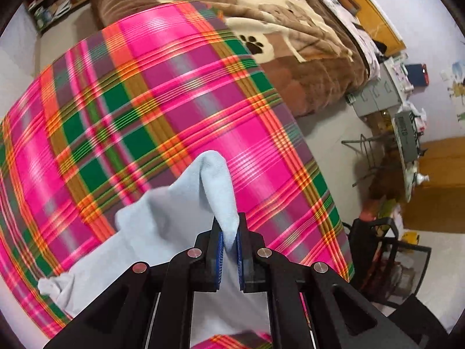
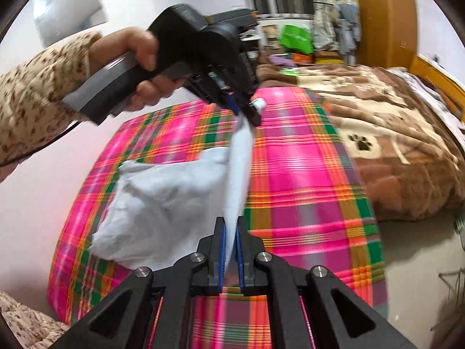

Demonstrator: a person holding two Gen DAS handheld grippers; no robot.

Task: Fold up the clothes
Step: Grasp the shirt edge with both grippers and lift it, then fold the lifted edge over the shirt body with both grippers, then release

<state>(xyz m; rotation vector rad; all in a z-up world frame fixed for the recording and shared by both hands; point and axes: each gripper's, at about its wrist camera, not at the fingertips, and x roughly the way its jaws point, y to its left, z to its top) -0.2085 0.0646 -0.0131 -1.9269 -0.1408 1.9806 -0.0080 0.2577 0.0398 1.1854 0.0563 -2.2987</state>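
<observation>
A pale blue garment (image 2: 162,203) hangs above a bed covered by a pink plaid cloth (image 2: 305,174). My right gripper (image 2: 229,226) is shut on one edge of it, the cloth pinched between the blue pads. A taut band of the fabric runs from there up to my left gripper (image 2: 245,113), held by a hand in a flowered sleeve, which is shut on the other end. In the left wrist view the left gripper (image 1: 229,232) pinches a fold of the pale blue garment (image 1: 162,226), and the rest droops to the lower left over the plaid cloth (image 1: 174,101).
A brown and cream paw-print blanket (image 2: 392,145) lies bunched on the far side of the bed. A wooden headboard (image 2: 383,23) and cluttered shelves stand behind. Right of the bed are a folding table with clutter (image 1: 404,133) and a black chair (image 1: 386,261).
</observation>
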